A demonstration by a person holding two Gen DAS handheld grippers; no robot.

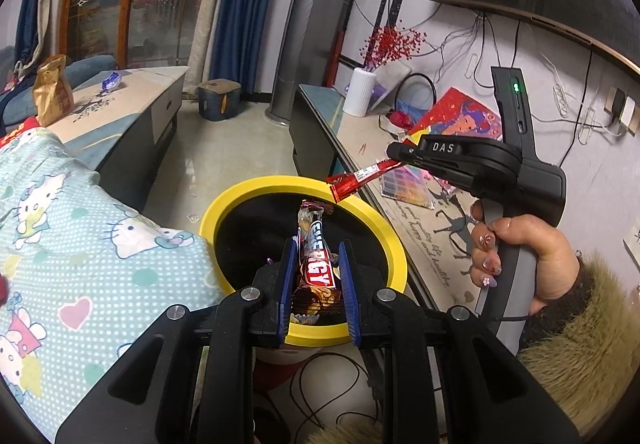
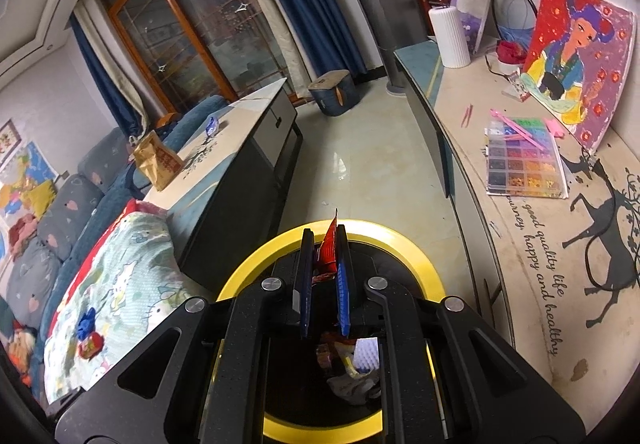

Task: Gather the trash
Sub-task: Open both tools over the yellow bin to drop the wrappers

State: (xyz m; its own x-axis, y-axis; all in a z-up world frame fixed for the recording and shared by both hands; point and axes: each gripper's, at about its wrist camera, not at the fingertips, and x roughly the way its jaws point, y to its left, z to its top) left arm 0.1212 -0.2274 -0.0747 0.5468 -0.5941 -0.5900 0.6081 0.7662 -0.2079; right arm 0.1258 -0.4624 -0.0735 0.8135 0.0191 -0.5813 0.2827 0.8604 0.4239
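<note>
A black bin with a yellow rim (image 1: 248, 190) stands on the floor below both grippers; it also shows in the right wrist view (image 2: 416, 256). My left gripper (image 1: 318, 252) is shut on a brown and red energy bar wrapper (image 1: 316, 264), held over the bin's mouth. My right gripper (image 2: 324, 244) is shut on a thin red sachet (image 2: 329, 244), held above the bin; it also shows in the left wrist view (image 1: 396, 154) with the sachet (image 1: 360, 180) hanging over the far rim. Several wrappers (image 2: 352, 372) lie inside the bin.
A coffee table (image 2: 248, 116) at the left carries a brown paper bag (image 2: 154, 160) and a blue wrapper (image 2: 211, 124). A sofa with a cartoon blanket (image 1: 80, 244) is at the left. A TV cabinet (image 2: 520, 228) at the right holds a bead box (image 2: 524, 164), a painting and a white vase (image 2: 450, 36).
</note>
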